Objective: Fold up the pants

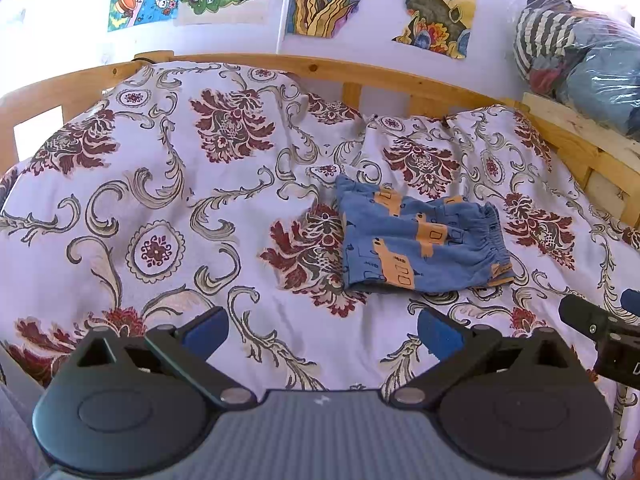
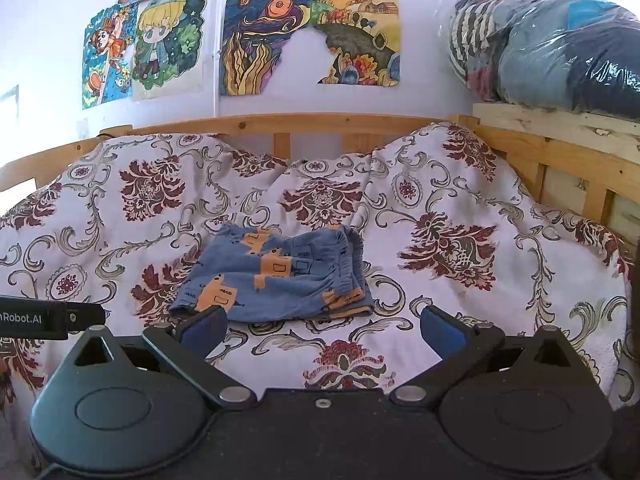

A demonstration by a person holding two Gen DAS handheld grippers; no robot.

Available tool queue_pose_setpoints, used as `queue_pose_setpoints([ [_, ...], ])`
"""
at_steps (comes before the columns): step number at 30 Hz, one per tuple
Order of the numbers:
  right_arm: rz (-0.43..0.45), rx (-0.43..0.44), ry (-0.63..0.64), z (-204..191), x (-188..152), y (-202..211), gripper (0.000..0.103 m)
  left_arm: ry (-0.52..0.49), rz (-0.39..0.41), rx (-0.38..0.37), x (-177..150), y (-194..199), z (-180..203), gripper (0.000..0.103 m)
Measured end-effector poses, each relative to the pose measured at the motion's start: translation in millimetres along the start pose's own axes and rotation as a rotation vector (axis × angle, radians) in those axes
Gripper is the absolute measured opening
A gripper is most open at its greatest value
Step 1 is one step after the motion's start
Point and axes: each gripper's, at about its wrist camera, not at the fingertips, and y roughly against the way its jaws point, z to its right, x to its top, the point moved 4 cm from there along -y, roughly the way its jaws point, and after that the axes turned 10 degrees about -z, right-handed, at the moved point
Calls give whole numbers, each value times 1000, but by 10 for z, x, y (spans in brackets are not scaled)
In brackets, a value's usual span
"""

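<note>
Small blue pants (image 1: 420, 240) with orange shapes lie folded into a compact rectangle on the floral bedspread (image 1: 160, 200), elastic waistband toward the right. My left gripper (image 1: 322, 336) is open and empty, hovering nearer than the pants and to their left. In the right wrist view the same pants (image 2: 276, 276) lie just beyond my right gripper (image 2: 324, 332), which is also open with nothing between its blue pads. The right gripper's body (image 1: 600, 332) shows at the right edge of the left wrist view, and the left gripper's body (image 2: 48, 318) at the left edge of the right wrist view.
A wooden bed rail (image 2: 280, 128) runs along the far side and the right. Clear plastic bags of clothes (image 2: 560, 48) sit on a wooden ledge at the upper right. Colourful drawings (image 2: 312, 32) hang on the wall behind the bed.
</note>
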Motion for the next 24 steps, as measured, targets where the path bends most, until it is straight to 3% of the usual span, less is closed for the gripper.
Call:
queue_pose_setpoints([
  [24,-5,0,2,-1,4,-15,102,9,-11,18,-28,-20,-17,103],
])
